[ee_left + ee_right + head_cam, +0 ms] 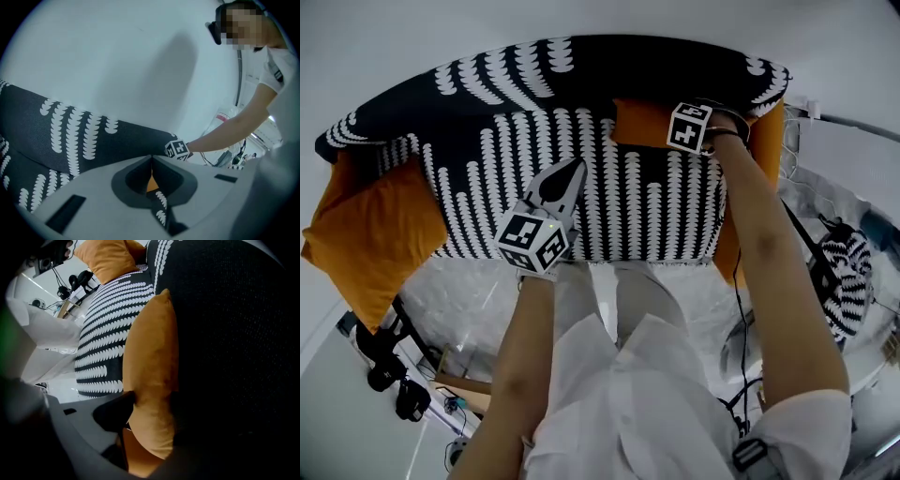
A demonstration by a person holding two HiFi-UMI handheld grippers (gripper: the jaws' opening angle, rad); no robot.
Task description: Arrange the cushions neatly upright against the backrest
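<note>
Head view: black sofa with a cover of white scalloped stripes (609, 187) fills 12 o'clock. Left gripper (577, 169) over the seat at centre, jaws pressed together, empty. Right gripper (712, 122) at 1 o'clock on an orange square fabric cushion (637, 122) at the backrest (609, 70). Second orange cushion (380, 234) at 9 o'clock, at the sofa's left end. Left gripper view: left gripper (151, 161) jaws together, nothing between; backrest (70, 136) at 9 o'clock. Right gripper view: right gripper (152, 401) pinches the orange square fabric cushion (152, 352), which stands on edge against the backrest (225, 333); second orange cushion (108, 258) at 11 o'clock.
</note>
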